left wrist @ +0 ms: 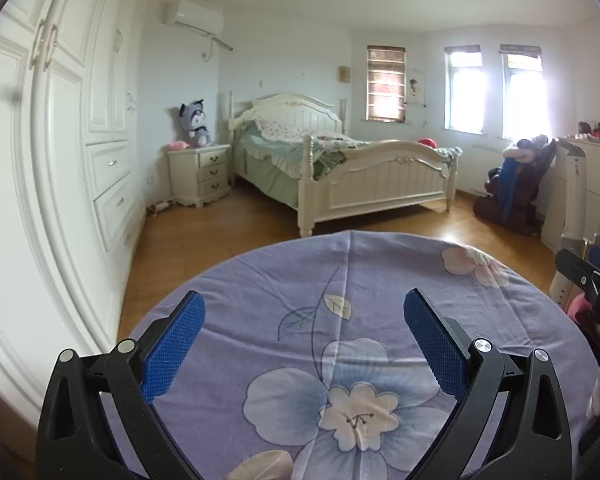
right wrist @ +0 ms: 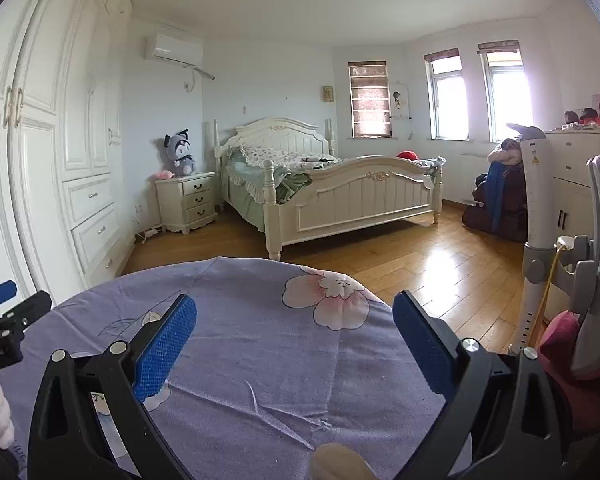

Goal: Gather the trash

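at the far left stands a tall white wardrobe (left wrist: 72, 128) with panelled doors and drawers. beside it, further back, a cream nightstand (left wrist: 200, 174) carries a grey plush toy (left wrist: 196, 123), and above them an air conditioner (left wrist: 194, 16) hangs on the wall. next comes a cream bed (left wrist: 376, 172) with green and floral bedding, standing on a wooden floor (right wrist: 440, 264).

in front, a round table under a purple floral cloth (left wrist: 340, 320) fills the lower part of both views. the left gripper (left wrist: 304, 340) hangs over the cloth with its blue pads (left wrist: 172, 348) spread wide; nothing lies between them and they touch nothing. the right gripper (right wrist: 294, 344) is likewise over the cloth, jaws as wide apart as they go, blue pads (right wrist: 424, 344) bare and gripping nothing. each gripper shows at the edge of the other's view.

no piece of trash can be made out on the cloth or the floor; a pale rounded shape (right wrist: 340, 462) at the bottom edge is too cut off to identify.

to the right are two bright windows (right wrist: 476, 96), a heap of clothes on a dark chair (left wrist: 516, 188) and a white dresser (right wrist: 580, 160).
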Motion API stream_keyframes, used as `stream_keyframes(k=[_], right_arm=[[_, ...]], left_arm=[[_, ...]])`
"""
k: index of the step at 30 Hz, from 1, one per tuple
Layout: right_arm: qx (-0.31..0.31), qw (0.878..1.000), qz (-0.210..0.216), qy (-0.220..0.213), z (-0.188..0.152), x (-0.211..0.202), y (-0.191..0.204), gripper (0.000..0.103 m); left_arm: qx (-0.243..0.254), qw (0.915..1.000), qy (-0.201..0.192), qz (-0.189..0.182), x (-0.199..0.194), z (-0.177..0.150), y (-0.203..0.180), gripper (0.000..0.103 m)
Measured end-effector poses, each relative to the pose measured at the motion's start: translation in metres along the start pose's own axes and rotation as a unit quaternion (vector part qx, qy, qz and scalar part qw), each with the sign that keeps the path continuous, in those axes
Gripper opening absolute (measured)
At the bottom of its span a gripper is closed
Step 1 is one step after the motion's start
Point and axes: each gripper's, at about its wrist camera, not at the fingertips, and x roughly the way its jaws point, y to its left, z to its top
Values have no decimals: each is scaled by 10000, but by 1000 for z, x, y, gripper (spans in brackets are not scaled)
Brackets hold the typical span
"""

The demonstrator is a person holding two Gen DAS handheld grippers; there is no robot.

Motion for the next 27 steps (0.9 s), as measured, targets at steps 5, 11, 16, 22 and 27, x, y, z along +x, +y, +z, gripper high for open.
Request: stream_keyframes(k=[5, 11, 16, 22, 27], right_arm=[[-40, 10000, 35, 40, 1, 4, 3, 97], [72, 9999, 70, -30, 1, 3, -1, 97], [5, 10000, 53, -55, 0, 2, 0, 97], [42, 9999, 64, -82, 0, 1, -2, 97], [16, 9999, 51, -98, -1, 0, -1, 97]], left_arm=[[-158, 9996, 221, 127, 11, -1, 7, 98], [-216, 9994, 195, 208, 8, -4, 13, 98], [-110, 9995, 218, 224, 9, -4, 9, 98], [-162, 9996, 116, 206, 6, -4, 10, 98], [-163, 9996, 98, 202, 6, -5, 10, 98]])
